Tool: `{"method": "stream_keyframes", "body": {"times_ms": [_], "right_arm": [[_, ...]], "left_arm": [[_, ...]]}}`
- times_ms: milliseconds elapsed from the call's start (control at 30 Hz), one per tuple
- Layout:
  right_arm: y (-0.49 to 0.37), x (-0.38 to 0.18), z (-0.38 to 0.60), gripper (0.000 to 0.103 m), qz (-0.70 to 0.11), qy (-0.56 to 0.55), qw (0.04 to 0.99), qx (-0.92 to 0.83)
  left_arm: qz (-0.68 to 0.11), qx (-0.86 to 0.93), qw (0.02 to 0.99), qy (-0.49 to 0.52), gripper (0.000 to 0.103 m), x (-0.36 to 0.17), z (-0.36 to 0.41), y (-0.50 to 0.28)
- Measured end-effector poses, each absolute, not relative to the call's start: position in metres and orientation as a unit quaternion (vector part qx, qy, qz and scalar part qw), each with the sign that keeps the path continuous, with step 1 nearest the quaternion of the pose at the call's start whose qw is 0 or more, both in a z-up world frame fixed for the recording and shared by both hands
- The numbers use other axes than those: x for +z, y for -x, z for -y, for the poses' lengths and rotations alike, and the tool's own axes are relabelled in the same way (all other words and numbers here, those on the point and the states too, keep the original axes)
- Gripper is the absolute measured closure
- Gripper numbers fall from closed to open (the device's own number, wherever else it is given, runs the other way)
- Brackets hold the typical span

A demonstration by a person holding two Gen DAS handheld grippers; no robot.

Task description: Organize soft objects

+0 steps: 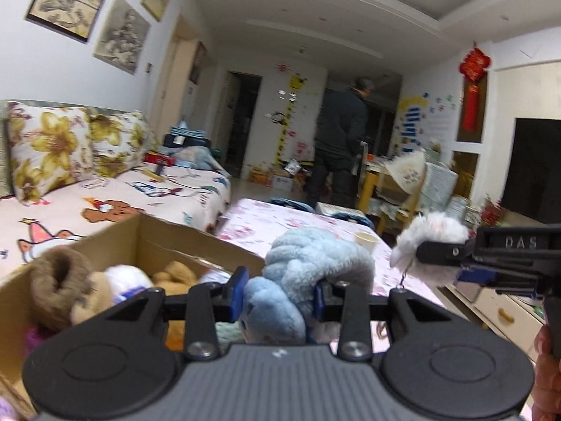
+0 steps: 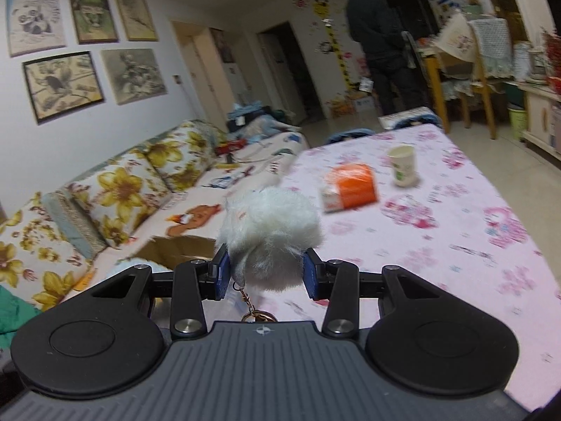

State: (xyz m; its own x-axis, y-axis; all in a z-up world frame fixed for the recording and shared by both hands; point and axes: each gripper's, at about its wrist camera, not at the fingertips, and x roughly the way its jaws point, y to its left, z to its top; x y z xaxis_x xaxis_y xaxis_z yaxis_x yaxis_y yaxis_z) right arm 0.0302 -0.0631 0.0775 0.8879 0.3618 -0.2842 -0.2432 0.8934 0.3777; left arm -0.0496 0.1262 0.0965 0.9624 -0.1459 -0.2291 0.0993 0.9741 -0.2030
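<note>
My left gripper (image 1: 278,293) is shut on a light blue plush toy (image 1: 305,273), held just right of an open cardboard box (image 1: 196,245). The box holds several soft toys, among them a brown plush (image 1: 59,284) and a white one (image 1: 124,279). My right gripper (image 2: 267,272) is shut on a white fluffy pompom keychain (image 2: 271,231) whose metal ring (image 2: 257,315) hangs below. It holds it above the table, with the box corner (image 2: 182,251) to its lower left. The right gripper with the pompom (image 1: 429,242) also shows in the left wrist view.
A table with a pink floral cloth (image 2: 455,245) carries an orange tissue pack (image 2: 350,191) and a paper cup (image 2: 402,165). A sofa with flowered cushions (image 2: 115,189) runs along the left wall. A person (image 2: 382,42) stands at the far end near chairs (image 2: 466,66).
</note>
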Motion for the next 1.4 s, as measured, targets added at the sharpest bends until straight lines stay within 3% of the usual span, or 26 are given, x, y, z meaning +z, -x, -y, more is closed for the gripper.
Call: {"method": "stream_keyframes", "body": {"times_ms": [700, 767, 833, 900, 1033, 1100, 1400], "right_arm": [[-0.124, 0.075, -0.035, 0.051, -0.193, -0.091, 0.940, 0.266], [-0.134, 0.071, -0.046, 0.049, -0.202, -0.084, 0.938, 0.269], [-0.143, 0.070, -0.058, 0.041, -0.213, -0.073, 0.936, 0.270], [-0.145, 0.067, -0.059, 0.011, -0.219, -0.076, 0.936, 0.266], [-0.135, 0.071, -0.044, 0.006, -0.203, -0.092, 0.941, 0.253], [-0.130, 0.072, -0.034, 0.004, -0.198, -0.103, 0.944, 0.242], [-0.082, 0.067, 0.028, 0.000, -0.175, -0.141, 0.962, 0.152]], "left_arm": [[-0.209, 0.040, 0.975, 0.068, 0.067, 0.071, -0.172, 0.035], [-0.215, 0.045, 0.974, 0.056, 0.061, 0.068, -0.170, 0.035], [-0.221, 0.046, 0.973, 0.049, 0.052, 0.066, -0.167, 0.034], [-0.221, 0.044, 0.973, 0.045, 0.032, 0.066, -0.166, 0.035], [-0.213, 0.046, 0.975, 0.035, 0.016, 0.068, -0.164, 0.038], [-0.203, 0.058, 0.977, 0.027, 0.000, 0.070, -0.162, 0.040], [-0.166, 0.070, 0.984, 0.000, 0.001, 0.079, -0.151, 0.048]]}}
